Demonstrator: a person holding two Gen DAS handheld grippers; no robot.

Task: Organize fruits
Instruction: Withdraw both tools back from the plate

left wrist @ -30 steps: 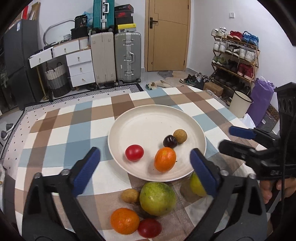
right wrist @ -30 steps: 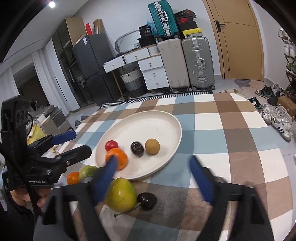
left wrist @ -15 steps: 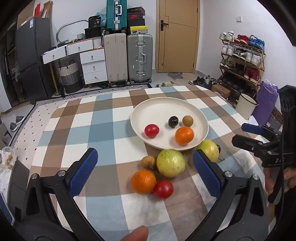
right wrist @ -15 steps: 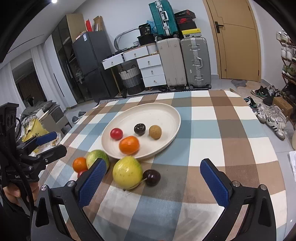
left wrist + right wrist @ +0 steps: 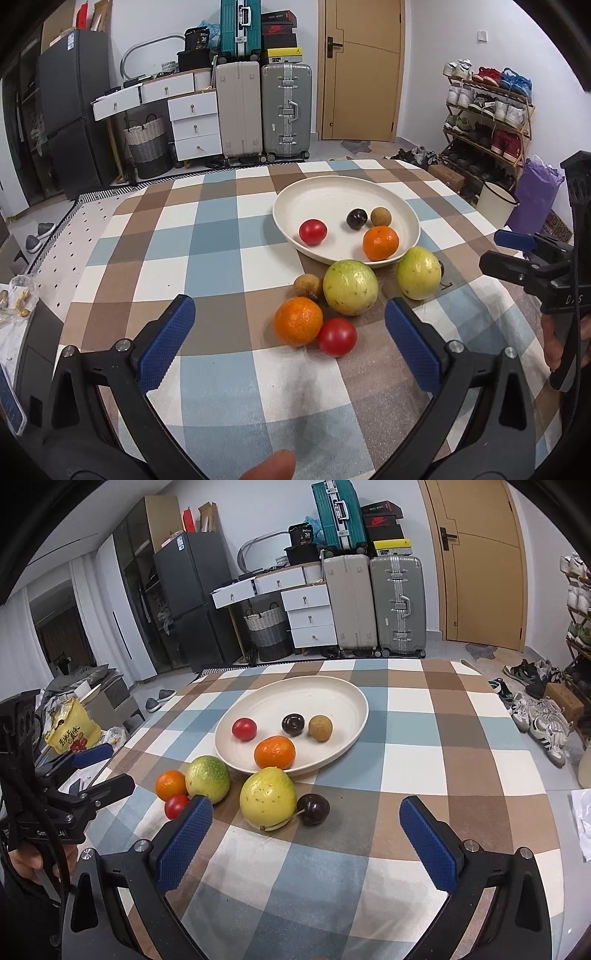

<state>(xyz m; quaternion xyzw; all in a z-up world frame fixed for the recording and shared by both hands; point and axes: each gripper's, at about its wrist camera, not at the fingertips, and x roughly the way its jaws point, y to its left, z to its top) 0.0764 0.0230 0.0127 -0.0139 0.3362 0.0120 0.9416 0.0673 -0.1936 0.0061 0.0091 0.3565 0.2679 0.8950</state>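
1. Left wrist view: the left gripper (image 5: 290,343) hangs open and empty above the checked table (image 5: 221,258). The cream plate (image 5: 291,206) near the far right corner holds four fruits: a tomato (image 5: 313,232), a dark plum (image 5: 356,218), a brown longan (image 5: 380,216) and an orange (image 5: 380,243). On the cloth just in front lie two green-yellow fruits, another orange, tomato and longan; a sixth, dark, is mostly hidden.
2. Right wrist view: the right gripper (image 5: 306,834), jaws just spread wide, holds nothing. The hidden fruit is a cherry (image 5: 313,809), while the second longan is unseen here.
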